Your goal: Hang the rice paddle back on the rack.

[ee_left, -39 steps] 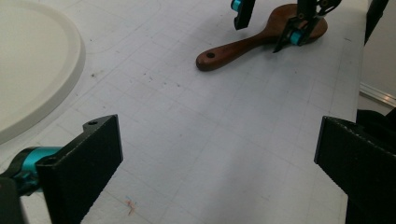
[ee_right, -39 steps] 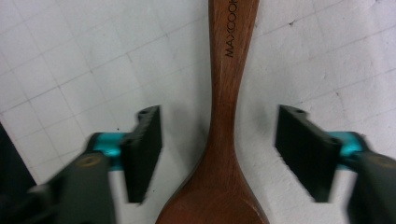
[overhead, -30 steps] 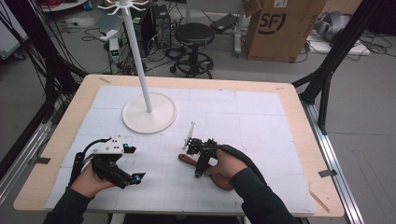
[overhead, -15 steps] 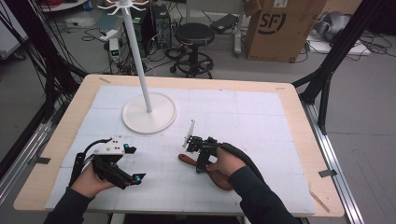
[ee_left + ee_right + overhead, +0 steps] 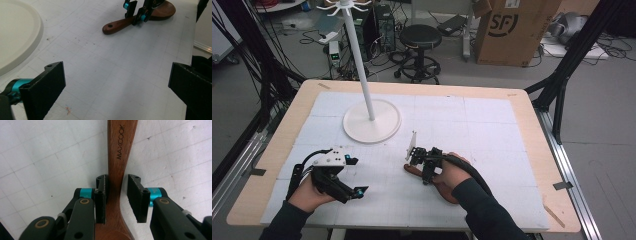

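Closing on the handle of a dark brown wooden spoon (image 5: 119,150) is the step in hand: the right gripper (image 5: 117,197) points straight down at the desk (image 5: 492,125), w/ its black fingers (image 5: 101,197) set either side of the narrow neck of the handle, and they've just been closing. In the right gripper view the one finger touches the wood, while a thin gap shows at the other, so I'd call it nearly clenched but not yet a firm grasp. The spoon lies flat on the white gridded mat, near the middle-right of the desk; in the left gripper view its handle end w/ a small hanging hole (image 5: 110,25) points toward the left side, bowl end under the person's right hand (image 5: 452,175). The left gripper (image 5: 115,85) rests low over the mat at the front left, fingers released & wide apart, nothing btwn them, well apart from the spoon. A white hook stand w/ round base (image 5: 372,122) stands behind, its hooks up top. Next move, as I judge it: finish the squeeze so both pads bite the neck, then lift level so the spoon doesn't swing or slip; the handle is smooth & tapered, so grip near the neck should hold. If hanging is the aim, the hole end must stay free.
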`<state>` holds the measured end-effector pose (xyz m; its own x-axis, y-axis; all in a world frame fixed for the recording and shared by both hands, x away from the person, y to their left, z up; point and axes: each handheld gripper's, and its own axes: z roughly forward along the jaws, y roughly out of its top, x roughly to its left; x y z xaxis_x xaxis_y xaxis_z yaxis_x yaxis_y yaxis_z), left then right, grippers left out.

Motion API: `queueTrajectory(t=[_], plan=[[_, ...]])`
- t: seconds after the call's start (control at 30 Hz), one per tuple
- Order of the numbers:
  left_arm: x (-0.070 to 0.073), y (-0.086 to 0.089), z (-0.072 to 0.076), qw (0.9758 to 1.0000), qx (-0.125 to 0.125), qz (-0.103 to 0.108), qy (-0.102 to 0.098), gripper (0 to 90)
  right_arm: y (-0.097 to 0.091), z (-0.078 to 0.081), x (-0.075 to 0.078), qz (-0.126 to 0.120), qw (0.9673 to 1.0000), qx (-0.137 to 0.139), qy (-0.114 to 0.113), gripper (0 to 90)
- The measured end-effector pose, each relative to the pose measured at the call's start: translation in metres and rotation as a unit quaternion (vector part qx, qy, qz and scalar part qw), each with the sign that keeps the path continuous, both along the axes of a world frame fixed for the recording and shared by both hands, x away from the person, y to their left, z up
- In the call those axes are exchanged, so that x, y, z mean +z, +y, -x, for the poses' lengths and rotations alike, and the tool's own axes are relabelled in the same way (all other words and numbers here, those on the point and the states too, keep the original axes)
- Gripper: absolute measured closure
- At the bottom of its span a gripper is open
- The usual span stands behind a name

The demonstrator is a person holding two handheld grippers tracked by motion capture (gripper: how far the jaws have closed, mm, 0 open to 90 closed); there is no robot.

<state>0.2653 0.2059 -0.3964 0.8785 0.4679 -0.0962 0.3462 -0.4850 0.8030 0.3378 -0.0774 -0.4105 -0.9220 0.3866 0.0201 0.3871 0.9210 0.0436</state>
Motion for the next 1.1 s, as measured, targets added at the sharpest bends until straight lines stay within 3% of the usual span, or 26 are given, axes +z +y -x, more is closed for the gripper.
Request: queueTrajectory(t=[0.13,0.3,1.1], plan=[[0.0,0.0,0.0,1.0,-0.002,-0.005,-0.001,1.7,0.001,0.0,0.001,0.007,1.0,-0.003,0.0,70.0],[0.0,0.0,0.0,1.0,-0.002,-0.005,-0.001,1.7,0.0,-0.003,0.001,0.005,1.0,-0.003,0.002,78.1],[0.0,0.001,0.0,1.0,-0.002,-0.002,0.0,1.7,-0.008,-0.011,0.001,-0.024,0.9989,0.024,0.031,78.7]])
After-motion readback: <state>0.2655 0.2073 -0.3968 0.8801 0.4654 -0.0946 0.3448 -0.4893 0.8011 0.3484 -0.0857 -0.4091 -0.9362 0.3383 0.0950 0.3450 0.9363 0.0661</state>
